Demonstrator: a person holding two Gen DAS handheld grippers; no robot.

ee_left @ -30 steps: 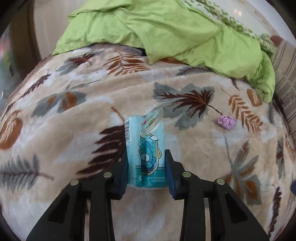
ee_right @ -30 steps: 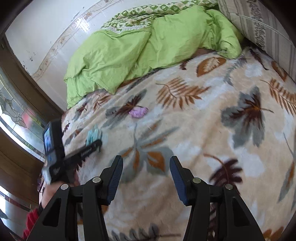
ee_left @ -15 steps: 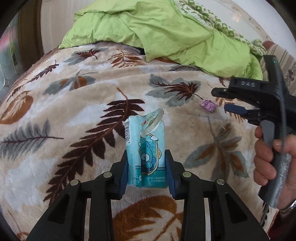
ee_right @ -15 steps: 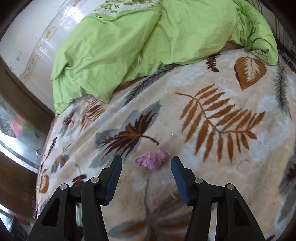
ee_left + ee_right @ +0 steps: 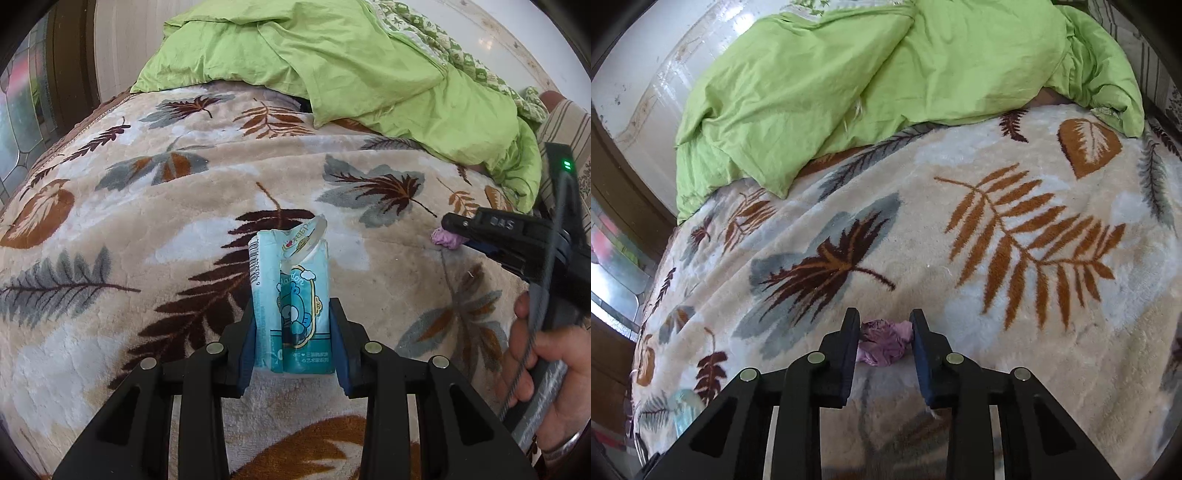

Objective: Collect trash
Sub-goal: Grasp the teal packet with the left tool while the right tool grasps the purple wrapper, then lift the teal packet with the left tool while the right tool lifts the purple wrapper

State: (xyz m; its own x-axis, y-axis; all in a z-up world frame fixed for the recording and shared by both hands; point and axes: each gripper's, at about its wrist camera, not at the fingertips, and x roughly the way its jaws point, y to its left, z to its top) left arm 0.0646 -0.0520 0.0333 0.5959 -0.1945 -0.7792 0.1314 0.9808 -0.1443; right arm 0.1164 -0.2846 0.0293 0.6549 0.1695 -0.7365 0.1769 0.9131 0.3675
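Observation:
A teal tissue packet [image 5: 295, 295] with a cartoon bear and a torn top stands upright in my left gripper [image 5: 292, 306], which is shut on its sides above the leaf-patterned blanket [image 5: 147, 229]. A crumpled purple paper wad [image 5: 884, 345] lies on the blanket. My right gripper [image 5: 884, 317] is low over the wad, its jaws closing in on it and both pads pressing its sides. In the left wrist view the right gripper [image 5: 454, 225] reaches in from the right onto the wad [image 5: 445, 238], held by a person's hand [image 5: 546, 387].
A rumpled green duvet [image 5: 886, 74] is heaped across the far side of the bed. A striped pillow [image 5: 565, 125] lies at the far right. A dark wooden frame with patterned glass [image 5: 22, 122] borders the bed on the left, and a white wall [image 5: 639, 55] stands behind.
The right gripper came forward and down over the purple wad and its jaws closed onto it. The left gripper kept hold of the teal packet and drifted slightly over the blanket.

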